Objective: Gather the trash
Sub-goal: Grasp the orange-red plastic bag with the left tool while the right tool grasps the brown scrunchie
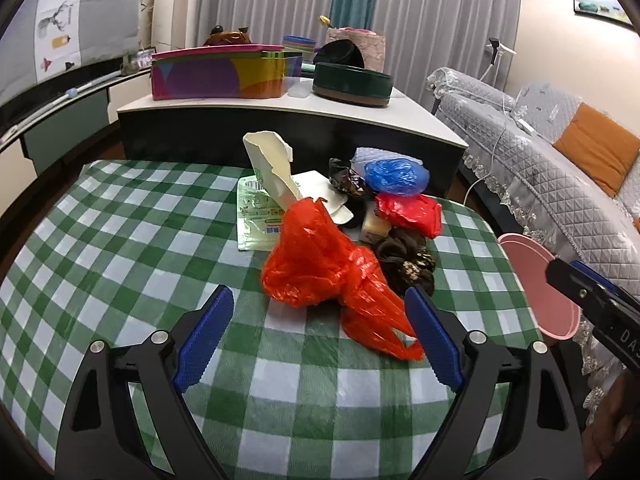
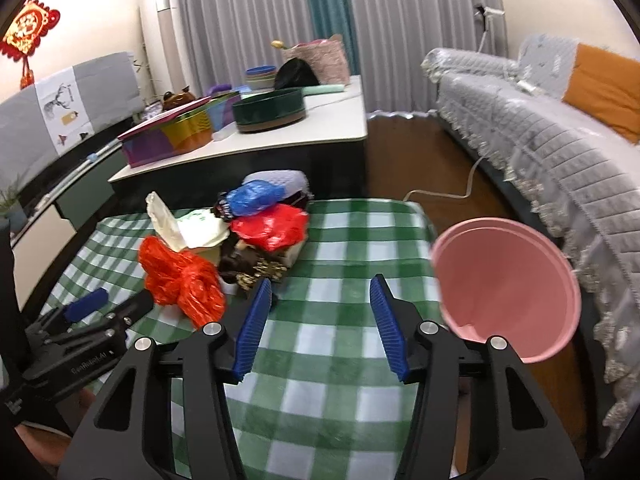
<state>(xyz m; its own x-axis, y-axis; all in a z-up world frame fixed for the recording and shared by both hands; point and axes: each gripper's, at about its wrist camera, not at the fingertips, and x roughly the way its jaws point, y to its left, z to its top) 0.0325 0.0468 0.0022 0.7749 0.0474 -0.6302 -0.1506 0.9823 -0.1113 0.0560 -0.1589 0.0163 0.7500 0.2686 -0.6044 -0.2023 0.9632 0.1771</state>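
- Left gripper (image 1: 320, 312): jaws spread wide over the checked tablecloth (image 1: 100, 240), blue pads on either side of the tail of an orange plastic bag (image 1: 320, 264). Right-hand pad sits just beside the bag's trailing end; no squeeze on it visible.
- Right gripper (image 2: 320, 304): jaws apart, only bare cloth between the pads; nothing held.
- Trash heap at the far middle of the table: orange bag nearest, then a red bag (image 1: 408, 208), a blue bag (image 1: 396, 176), torn cream packaging (image 1: 272, 172) standing up, a flat green-printed wrapper (image 1: 256, 216), dark crumpled wrappers (image 1: 404, 260).
- Pink bin (image 2: 508, 288) stands off the table's right edge, mouth tilted toward the right wrist camera, well apart from the heap.
- Behind: low cabinet (image 1: 280, 110) with a colourful tin (image 1: 224, 76) and a dark round box (image 1: 352, 84); sofa (image 1: 540, 160) at right.
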